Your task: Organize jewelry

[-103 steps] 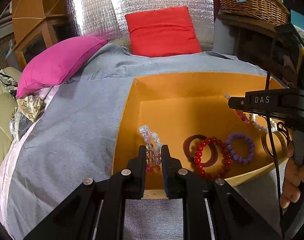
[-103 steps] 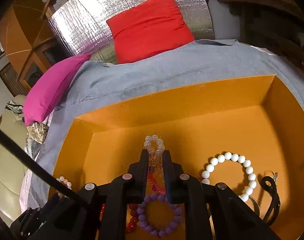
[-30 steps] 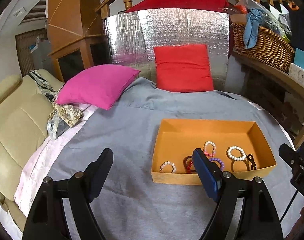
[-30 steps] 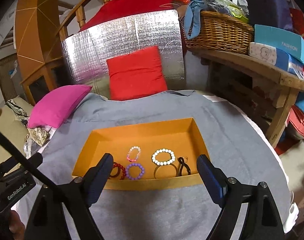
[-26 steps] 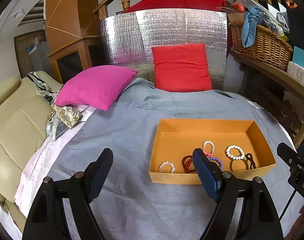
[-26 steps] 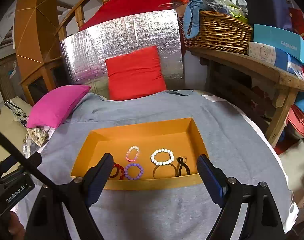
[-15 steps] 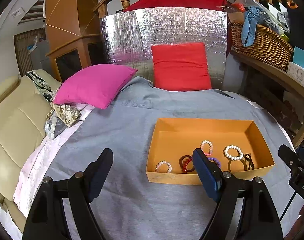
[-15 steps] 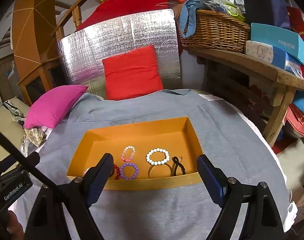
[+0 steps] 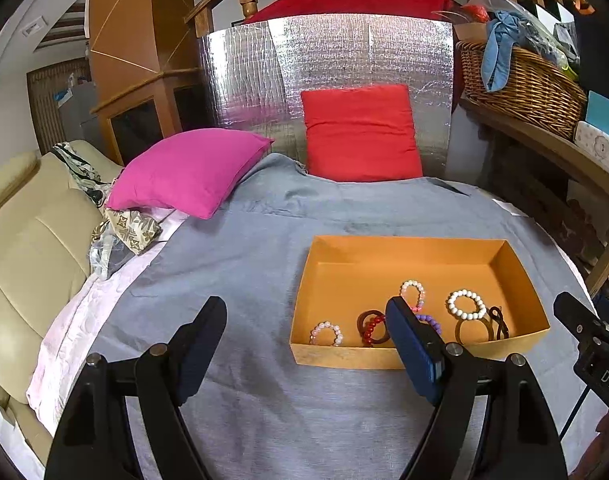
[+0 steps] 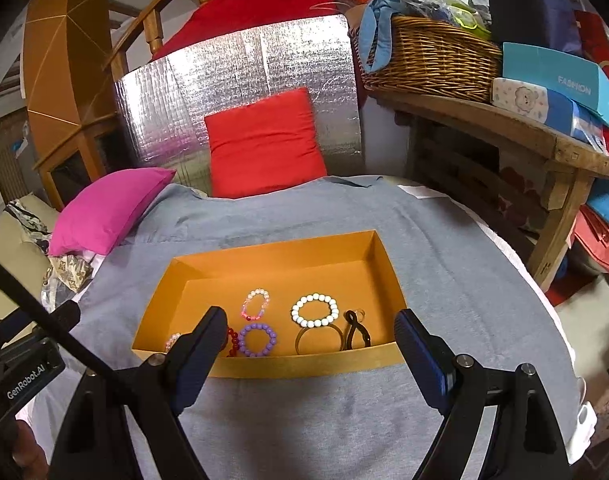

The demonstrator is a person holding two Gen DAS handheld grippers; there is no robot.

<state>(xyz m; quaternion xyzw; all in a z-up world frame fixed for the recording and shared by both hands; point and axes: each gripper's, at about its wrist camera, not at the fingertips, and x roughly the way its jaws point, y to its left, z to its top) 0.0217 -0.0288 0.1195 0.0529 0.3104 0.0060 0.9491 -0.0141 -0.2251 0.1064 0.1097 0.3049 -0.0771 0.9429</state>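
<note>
Jewelry all in orange box (image 10: 304,360) ahead of both jaws; left gripper (image 9: 306,344), right gripper (image 10: 310,346) spread wide, empty; task looks finished

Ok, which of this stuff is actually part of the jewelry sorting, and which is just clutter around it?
Part of the job:
orange box
white bead bracelet
purple bead bracelet
pink bead bracelet
red bead bracelet
pale pink bracelet
black hair clip

Just lying about:
magenta pillow
red pillow
wicker basket
teal box
</note>
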